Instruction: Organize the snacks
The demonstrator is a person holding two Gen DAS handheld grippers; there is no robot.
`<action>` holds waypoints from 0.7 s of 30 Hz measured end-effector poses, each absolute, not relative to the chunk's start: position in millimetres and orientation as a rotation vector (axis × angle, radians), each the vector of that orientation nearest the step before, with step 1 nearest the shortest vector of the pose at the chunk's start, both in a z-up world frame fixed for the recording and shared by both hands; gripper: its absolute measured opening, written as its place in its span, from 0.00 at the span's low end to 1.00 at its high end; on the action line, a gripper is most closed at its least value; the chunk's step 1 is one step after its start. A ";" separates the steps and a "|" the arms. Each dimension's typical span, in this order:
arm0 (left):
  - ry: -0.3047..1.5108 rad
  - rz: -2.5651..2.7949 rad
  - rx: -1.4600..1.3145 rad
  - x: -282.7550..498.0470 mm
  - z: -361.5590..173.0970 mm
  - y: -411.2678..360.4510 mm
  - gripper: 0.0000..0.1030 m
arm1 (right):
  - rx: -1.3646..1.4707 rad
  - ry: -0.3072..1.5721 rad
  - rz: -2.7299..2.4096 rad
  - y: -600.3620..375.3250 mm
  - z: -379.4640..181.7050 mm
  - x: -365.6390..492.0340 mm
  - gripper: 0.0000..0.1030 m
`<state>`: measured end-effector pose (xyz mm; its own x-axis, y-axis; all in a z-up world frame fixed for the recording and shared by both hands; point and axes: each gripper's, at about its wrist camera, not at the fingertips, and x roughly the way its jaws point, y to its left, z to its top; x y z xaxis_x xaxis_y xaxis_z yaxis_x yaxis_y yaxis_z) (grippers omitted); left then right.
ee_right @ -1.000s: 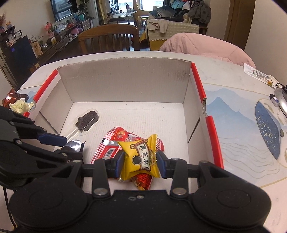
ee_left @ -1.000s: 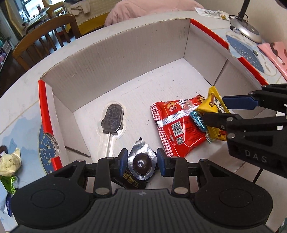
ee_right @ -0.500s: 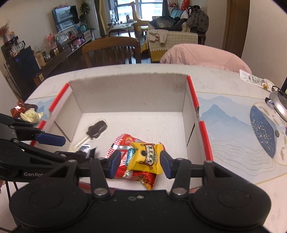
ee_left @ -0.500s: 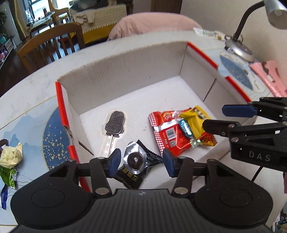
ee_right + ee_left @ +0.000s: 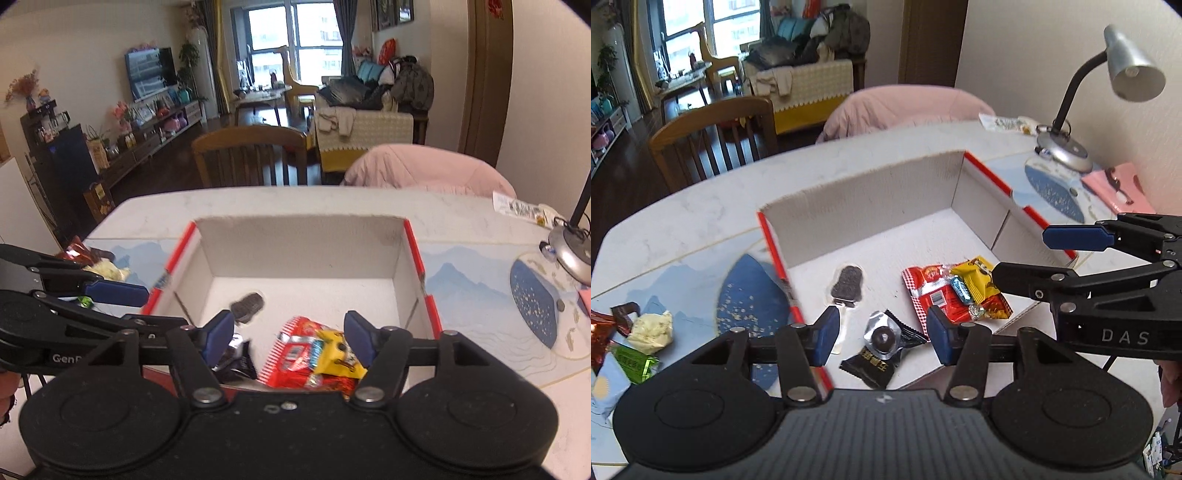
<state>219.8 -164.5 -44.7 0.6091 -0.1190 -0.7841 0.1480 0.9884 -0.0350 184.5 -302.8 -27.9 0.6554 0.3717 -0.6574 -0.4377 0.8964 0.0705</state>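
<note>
My left gripper [image 5: 879, 334] hangs open and empty above the black candy [image 5: 882, 345] near the box's [image 5: 871, 195] front edge; my right gripper [image 5: 290, 336], its jaws just widening, holds nothing, with the yellow packet [image 5: 338, 356] on the red one [image 5: 291, 360]. Farther left lies the chocolate lollipop [image 5: 847, 282], so the snacks sit together inside.

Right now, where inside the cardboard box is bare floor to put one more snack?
The cardboard box floor is bare along the back wall and in the right rear corner. The front is crowded: chocolate lollipop, black candy wrapper, red snack packet with the yellow candy on it.
</note>
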 end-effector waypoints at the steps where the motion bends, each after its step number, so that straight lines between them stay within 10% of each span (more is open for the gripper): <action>1: 0.891 -0.156 0.034 215.5 -40.9 -161.2 0.51 | -0.094 0.715 0.461 -300.3 -25.0 181.5 0.67; 21: 0.784 -0.098 -0.082 138.7 -5.5 -59.2 0.61 | -0.032 0.591 0.552 -226.7 2.4 128.3 1.00</action>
<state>138.7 -59.2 -5.5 0.7038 -0.1188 -0.7004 0.0575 0.9922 -0.1106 128.3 -226.7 2.4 0.6907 0.4846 -0.5367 -0.5022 0.8555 0.1261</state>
